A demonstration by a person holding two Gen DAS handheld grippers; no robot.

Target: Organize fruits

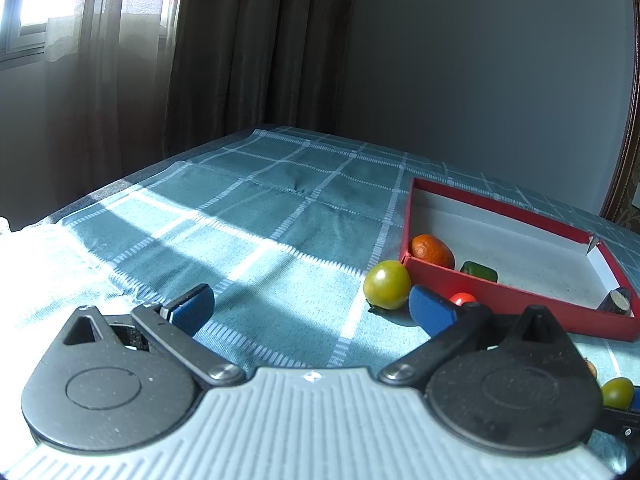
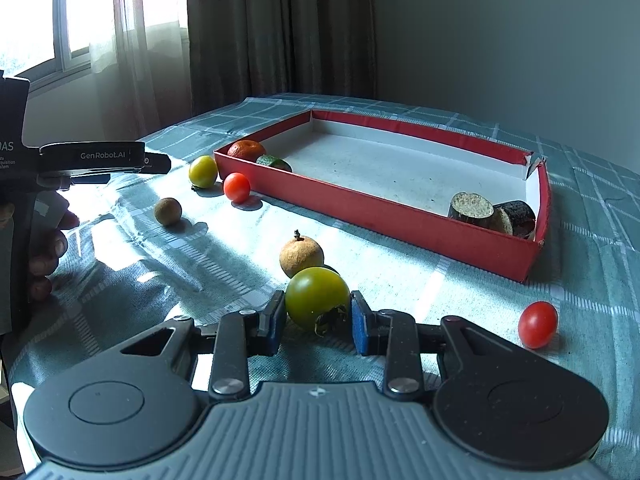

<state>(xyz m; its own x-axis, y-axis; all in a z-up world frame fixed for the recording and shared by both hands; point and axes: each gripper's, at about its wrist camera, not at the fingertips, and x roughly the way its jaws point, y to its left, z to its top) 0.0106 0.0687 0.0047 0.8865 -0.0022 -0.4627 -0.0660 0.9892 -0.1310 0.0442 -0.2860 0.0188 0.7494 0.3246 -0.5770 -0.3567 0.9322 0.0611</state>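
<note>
My right gripper (image 2: pixel 318 330) is shut on a green tomato (image 2: pixel 317 298), low over the cloth. A brown longan (image 2: pixel 301 257) lies just beyond it. A red tomato (image 2: pixel 537 324) lies to the right. Farther left lie a small brown fruit (image 2: pixel 168 211), a red tomato (image 2: pixel 237 187) and a yellow-green tomato (image 2: pixel 203 171). The red tray (image 2: pixel 416 226) holds an orange (image 2: pixel 246 149), a green piece (image 2: pixel 274 162) and dark cut pieces (image 2: pixel 492 212). My left gripper (image 1: pixel 312 310) is open and empty, left of the yellow-green tomato (image 1: pixel 387 285) and the tray (image 1: pixel 516 308).
A teal checked cloth (image 1: pixel 260 216) covers the table. Curtains and a window stand behind at the left, a grey wall (image 1: pixel 480 60) at the back. The left gripper's body and the hand holding it (image 2: pixel 48 248) show at the left edge of the right wrist view.
</note>
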